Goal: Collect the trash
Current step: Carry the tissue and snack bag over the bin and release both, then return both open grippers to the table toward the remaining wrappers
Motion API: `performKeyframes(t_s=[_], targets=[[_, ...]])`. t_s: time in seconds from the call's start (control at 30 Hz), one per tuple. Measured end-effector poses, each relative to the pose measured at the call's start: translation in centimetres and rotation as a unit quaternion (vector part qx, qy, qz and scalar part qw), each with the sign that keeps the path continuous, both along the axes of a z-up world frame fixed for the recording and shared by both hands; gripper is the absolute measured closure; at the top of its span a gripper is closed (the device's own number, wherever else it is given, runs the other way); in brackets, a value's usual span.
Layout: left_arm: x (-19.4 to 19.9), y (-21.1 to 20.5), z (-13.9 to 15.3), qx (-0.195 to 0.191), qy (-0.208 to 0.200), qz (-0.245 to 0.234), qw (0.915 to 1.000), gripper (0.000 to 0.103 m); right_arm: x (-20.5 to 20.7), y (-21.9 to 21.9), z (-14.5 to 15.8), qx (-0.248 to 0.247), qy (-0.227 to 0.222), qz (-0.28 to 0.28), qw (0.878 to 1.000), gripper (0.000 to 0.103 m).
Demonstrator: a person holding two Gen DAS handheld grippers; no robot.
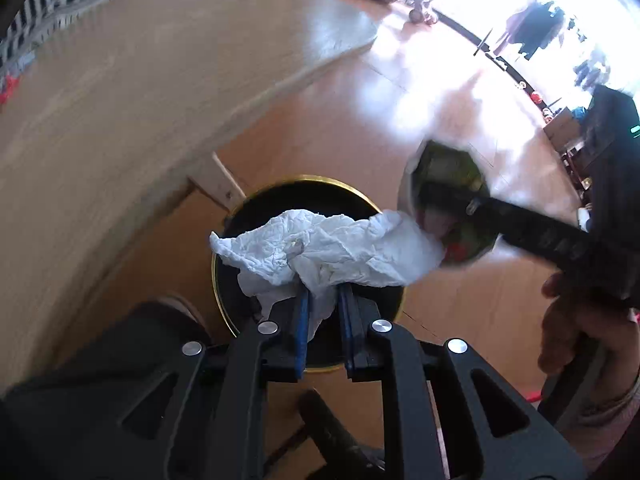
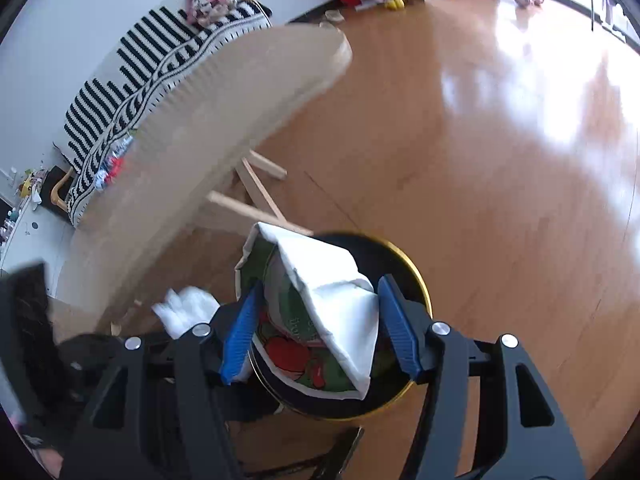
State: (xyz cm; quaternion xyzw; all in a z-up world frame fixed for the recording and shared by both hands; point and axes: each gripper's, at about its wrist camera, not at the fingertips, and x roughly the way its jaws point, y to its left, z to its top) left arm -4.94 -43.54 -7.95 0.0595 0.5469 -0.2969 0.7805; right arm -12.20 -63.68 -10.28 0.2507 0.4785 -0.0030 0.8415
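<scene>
My left gripper is shut on a crumpled white tissue and holds it over a black bin with a gold rim on the floor. My right gripper is shut on a crushed carton with green and red print, its white side up, above the same bin. In the left wrist view the carton and the right gripper's finger show to the right of the bin, blurred. The tissue also shows in the right wrist view, at the left.
A light wooden table with slanted legs stands left of the bin; it also shows in the right wrist view. A black-and-white striped sofa cover lies behind it. Wooden floor spreads to the right, bright with glare.
</scene>
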Motion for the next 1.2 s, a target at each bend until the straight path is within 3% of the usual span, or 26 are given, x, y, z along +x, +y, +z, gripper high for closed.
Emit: performKeyframes(t_s=[0.8,0.83,0.87,0.9,0.93,0.97,1.2], targets=[[-0.1,-0.5,-0.4,-0.008,0.026,-0.019,0.9994,0.089,1.9,-0.2,0.9,-0.002,-0.001,-0.004,1.0,0.043],[-0.1,-0.6,-0.6,-0.002,0.03,-0.019,0.9994,0.084,1.9,-0.3,1.0,0.001,-0.002,-0.01,1.0,0.041],[-0.1,-0.7,-0.9,0.006,0.034,-0.017,0.9993,0.061,2.0,-0.6,1.0,0.007,0.003,-0.017,1.0,0.037],[0.0,-0.7,-1.1,0.015,0.036,-0.009,0.9992,0.043,2.0,-0.8,0.9,0.015,0.006,-0.023,1.0,0.022],[0.0,-0.6,-1.1,0.011,0.028,0.001,0.9996,0.015,2.1,-1.1,0.9,0.019,0.007,-0.031,0.999,0.005],[0.0,-0.2,-0.7,-0.005,0.014,0.013,0.9998,0.01,2.1,-1.3,1.0,0.016,0.003,-0.04,0.999,0.007],[-0.3,0.8,2.6,-0.061,-0.022,0.014,0.9978,0.01,1.6,-2.0,2.6,-0.068,-0.038,-0.091,0.993,0.007]])
